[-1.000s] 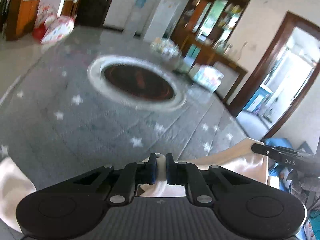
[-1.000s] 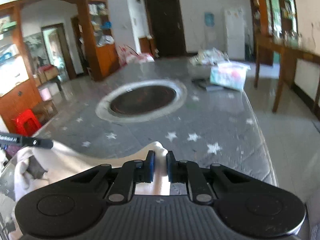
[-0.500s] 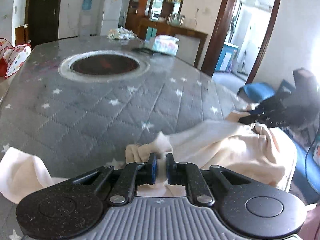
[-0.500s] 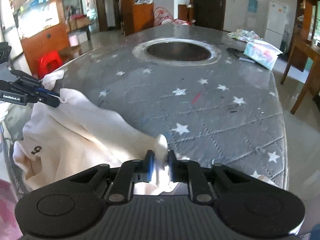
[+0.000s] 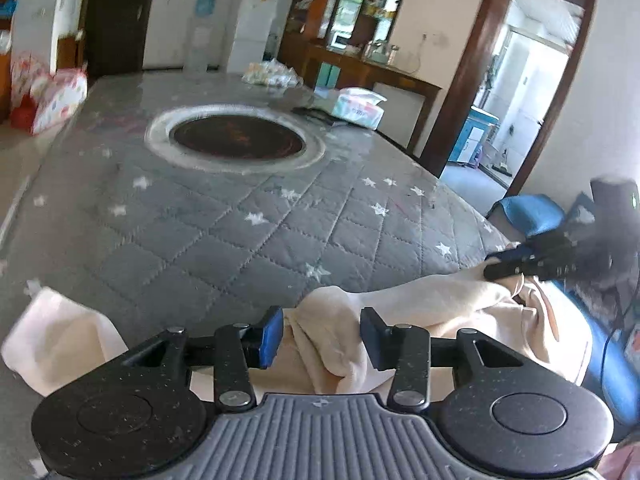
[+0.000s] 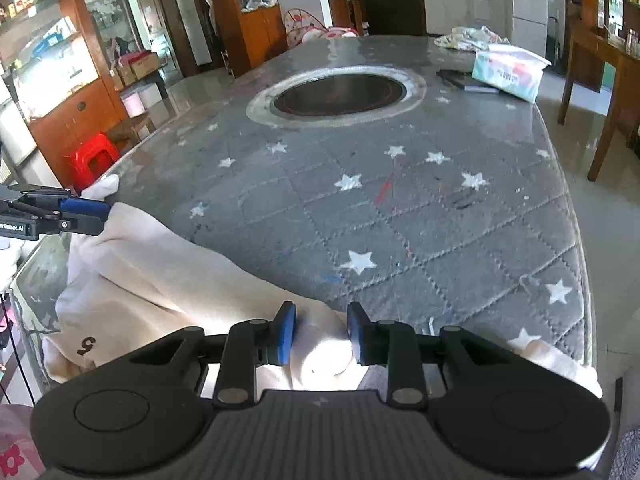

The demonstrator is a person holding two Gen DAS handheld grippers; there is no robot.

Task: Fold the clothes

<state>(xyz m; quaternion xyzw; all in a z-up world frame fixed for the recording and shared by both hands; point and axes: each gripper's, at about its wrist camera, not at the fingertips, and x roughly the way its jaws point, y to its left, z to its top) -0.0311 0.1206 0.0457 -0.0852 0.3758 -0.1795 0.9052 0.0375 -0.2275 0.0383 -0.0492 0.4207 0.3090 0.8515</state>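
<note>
While both jaws have just been opening, the left hand-held gripper [image 5: 322, 334] and right hand-held gripper [image 6: 321, 334] straddle released cream garment [image 6: 160, 280] folds on the counter [image 6: 400, 208].

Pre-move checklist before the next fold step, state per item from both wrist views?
1. left gripper let go: ok, jaws have just been opening, cream garment lies bunched between the pads, not pinched.
2. right gripper let go: cannot tell, jaws have just been opening, but cloth still fills the gap and touches the pads.
3. Garment laid flat: not ok, rumpled, part hangs over the near edge of the grey star-print table cover.
4. Fold area ahead free: ok, tissue pack sits far off.
5. Garment's full outline visible: cannot tell, near part hidden by the grippers.
</note>
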